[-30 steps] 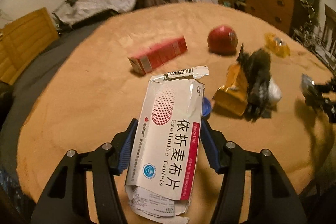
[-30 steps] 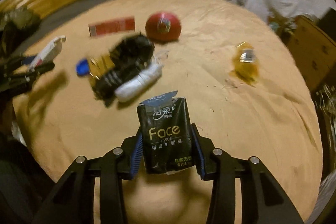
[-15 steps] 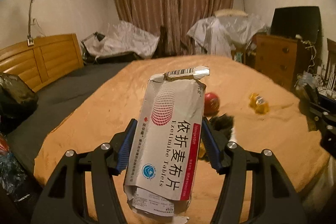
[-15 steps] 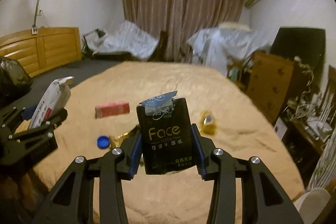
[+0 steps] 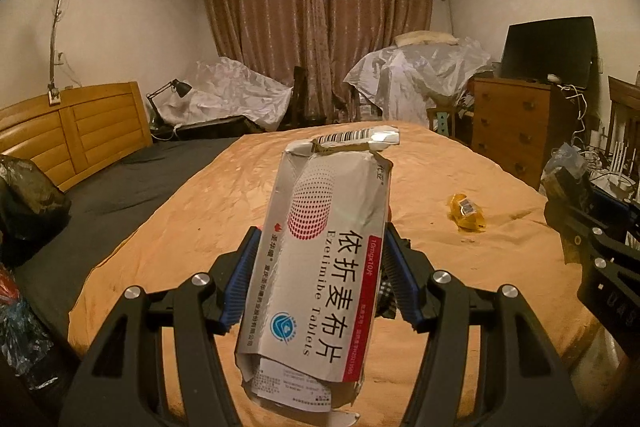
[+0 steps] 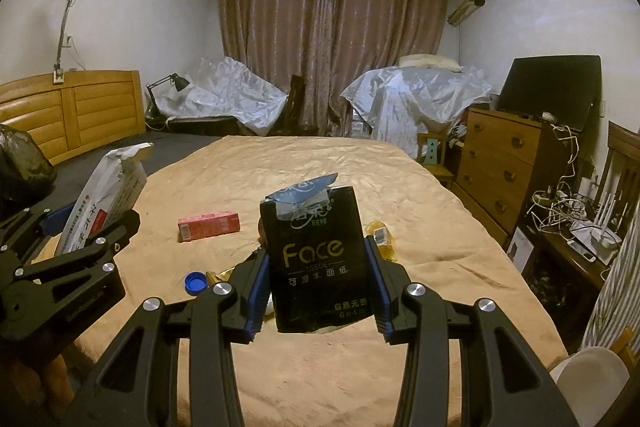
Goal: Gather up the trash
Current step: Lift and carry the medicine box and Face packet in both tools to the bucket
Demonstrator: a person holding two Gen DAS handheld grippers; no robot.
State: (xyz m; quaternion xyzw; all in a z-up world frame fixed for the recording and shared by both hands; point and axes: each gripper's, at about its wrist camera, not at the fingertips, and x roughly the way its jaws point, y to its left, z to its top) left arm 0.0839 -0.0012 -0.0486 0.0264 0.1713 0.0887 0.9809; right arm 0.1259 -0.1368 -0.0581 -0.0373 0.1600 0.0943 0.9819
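My left gripper (image 5: 320, 279) is shut on a torn white tablet box (image 5: 320, 259), held upright above the tan bedspread (image 5: 200, 211). In the right wrist view that same box (image 6: 108, 199) and left gripper (image 6: 80, 235) show at the left. My right gripper (image 6: 318, 279) is shut on a black tissue pack (image 6: 316, 259) with its blue flap open. On the bedspread (image 6: 420, 267) lie a pink box (image 6: 209, 225), a blue bottle cap (image 6: 195, 283) and a yellow wrapper (image 6: 382, 235). The yellow wrapper (image 5: 466, 211) also lies right of the tablet box.
A wooden headboard (image 6: 72, 111) stands at the left, a dresser (image 6: 504, 163) with a black screen at the right. Plastic-covered furniture (image 6: 408, 99) sits before the curtains. A black bag (image 5: 28, 195) rests at the far left. Cables and small devices (image 6: 576, 219) crowd the right edge.
Both grippers rose and tilted up from looking down at the bed, each still holding its item. The room's walls and curtains came into view; the red ball and dark bundle dropped behind the held items.
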